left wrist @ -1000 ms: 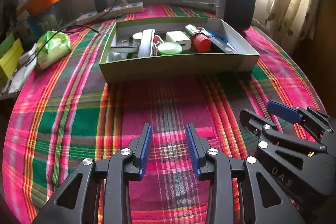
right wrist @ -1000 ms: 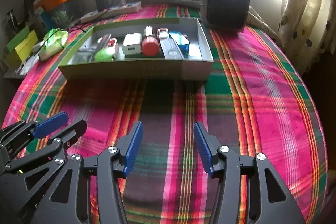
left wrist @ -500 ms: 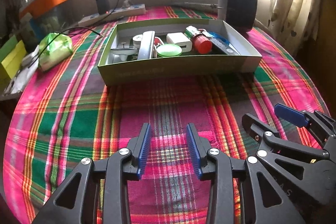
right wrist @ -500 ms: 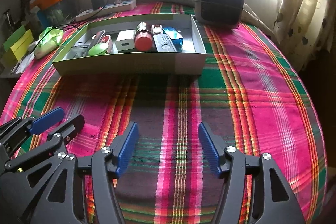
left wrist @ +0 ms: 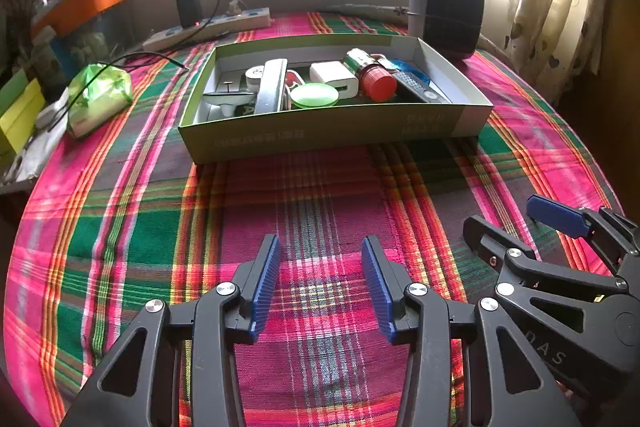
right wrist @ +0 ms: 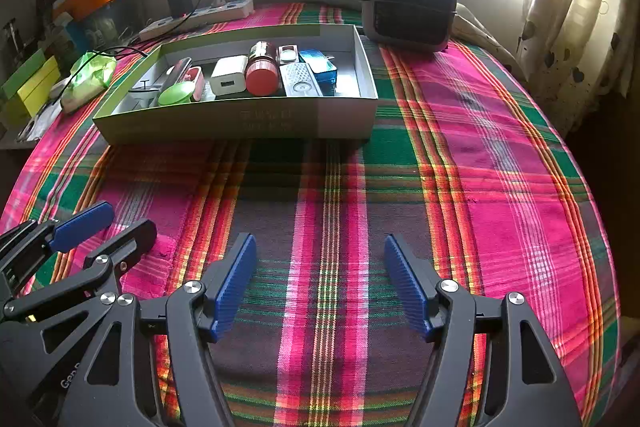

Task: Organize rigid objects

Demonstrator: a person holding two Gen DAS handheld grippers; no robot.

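Observation:
A shallow green cardboard box [left wrist: 328, 131] [right wrist: 240, 125] lies on the plaid cloth ahead of both grippers. Inside it I see a red-capped bottle [left wrist: 372, 77] [right wrist: 262, 69], a white charger block [left wrist: 334, 79] [right wrist: 229, 75], a green lid [left wrist: 314, 95] [right wrist: 176, 94], a grey remote [left wrist: 418, 89] [right wrist: 300, 81] and a long grey case [left wrist: 272, 85]. My left gripper [left wrist: 320, 255] hovers low over bare cloth, its jaws opening with nothing between them. My right gripper [right wrist: 320, 251] stands beside it on the right, jaws opening wide, also empty. Each gripper shows at the edge of the other's view.
A dark grey heater [left wrist: 448, 15] [right wrist: 410, 1] stands behind the box's right end. A power strip [left wrist: 208, 27] with a charger lies at the back left, a green bag [left wrist: 98, 95] at the left. Curtains [right wrist: 568, 7] hang on the right. The table edge curves off at both sides.
Both grippers' jaws have spread apart, the right one more than the left. The box sits slightly further left in the right wrist view. Nothing in the box has moved.

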